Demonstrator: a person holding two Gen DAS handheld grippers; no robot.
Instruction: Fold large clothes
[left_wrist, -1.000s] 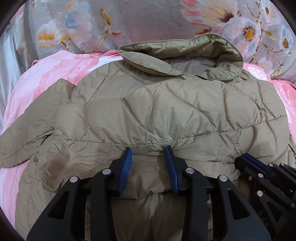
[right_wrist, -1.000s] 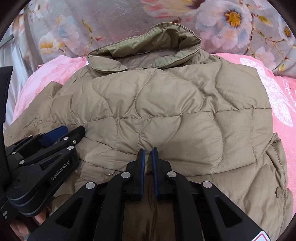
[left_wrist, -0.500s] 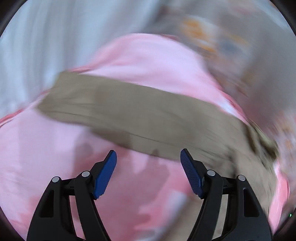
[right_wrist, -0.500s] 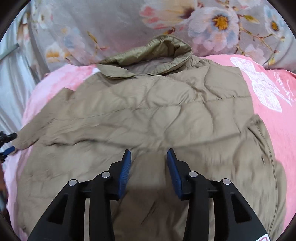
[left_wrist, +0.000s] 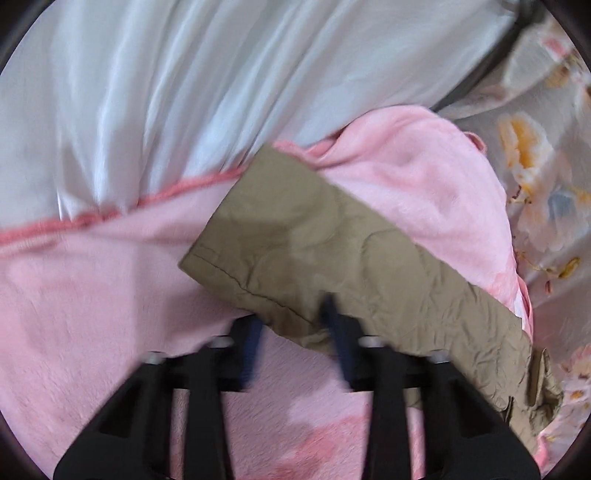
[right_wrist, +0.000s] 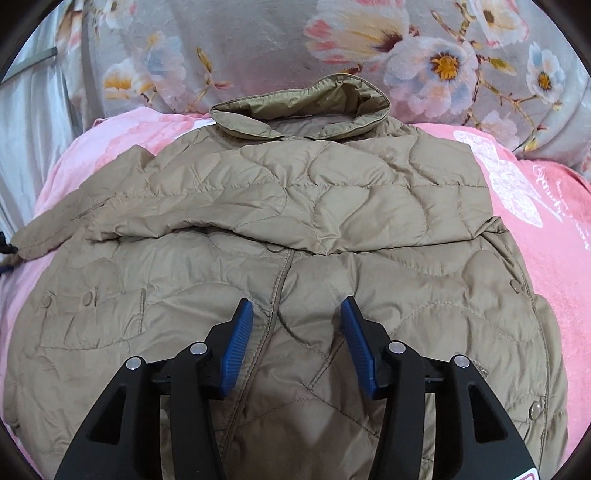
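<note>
Jaws, left: left gripper (left_wrist: 295, 343) stands open, its fingers straddling the lower edge of the sleeve (left_wrist: 332, 266) near the cuff; view blurred, so contact cannot be confirmed.
Jaws, right: right gripper (right_wrist: 297, 343) stands open and empty, poised over the front closure of the jacket (right_wrist: 288, 258).
Location: jacket lies front-up on the pink blanket (right_wrist: 546, 206), filling most of the right wrist view; one sleeve lies outstretched across the blanket toward the white curtain (left_wrist: 184, 92).
Handling: quilted, padded shell; judged light, soft and compressible, with a smooth fabric likely to slip. Folds will probably spring back unless pressed.
Grip points: sleeve cuff hem; body side seams or bottom hem. Pinch a full thickness of padding, not the outer skin only.
Orientation: collar (right_wrist: 299, 107) points away from the right gripper, toward the floral fabric (right_wrist: 258, 48); hem nearest the camera.
Long axis, body: collar to hem, running straight ahead in the right wrist view.
Long axis, sleeve: diagonal, cuff upper left to shoulder lower right in the left wrist view.
</note>
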